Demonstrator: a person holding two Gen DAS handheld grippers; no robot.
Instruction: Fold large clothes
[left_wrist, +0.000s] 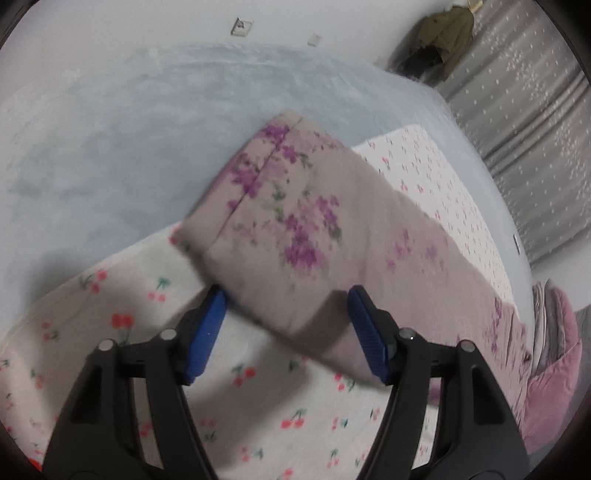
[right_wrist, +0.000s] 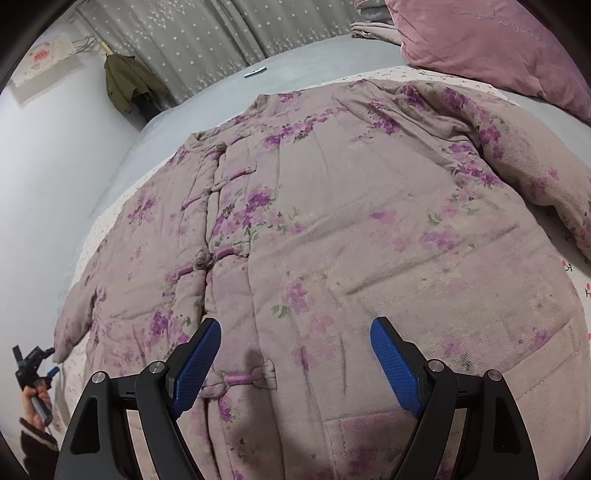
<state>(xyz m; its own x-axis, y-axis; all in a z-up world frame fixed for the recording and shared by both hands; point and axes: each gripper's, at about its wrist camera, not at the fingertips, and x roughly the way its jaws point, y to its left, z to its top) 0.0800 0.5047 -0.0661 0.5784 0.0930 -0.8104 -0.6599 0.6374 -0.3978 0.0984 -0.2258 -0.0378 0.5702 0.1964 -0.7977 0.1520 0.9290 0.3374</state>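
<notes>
A padded mauve jacket (right_wrist: 351, 221) with purple flowers and knot buttons lies front up on the bed. In the left wrist view its sleeve (left_wrist: 295, 221) stretches flat across a cherry-print sheet (left_wrist: 110, 332). My left gripper (left_wrist: 287, 291) is open at the sleeve's near edge, and its blue pads do not press the cloth. In the right wrist view that left gripper (right_wrist: 33, 363) shows small at the lower left, held by a hand beside the sleeve's cuff. My right gripper (right_wrist: 295, 325) hangs open above the jacket's lower front, over the bottom knot button (right_wrist: 240, 378), with nothing in it.
A pink pillow (right_wrist: 498, 48) and folded cloths lie at the head of the bed. A blue-grey blanket (left_wrist: 110, 129) covers the mattress beyond the sheet. Grey star-patterned curtains (right_wrist: 203, 37) and a hanging olive garment (right_wrist: 125, 81) stand by the white wall.
</notes>
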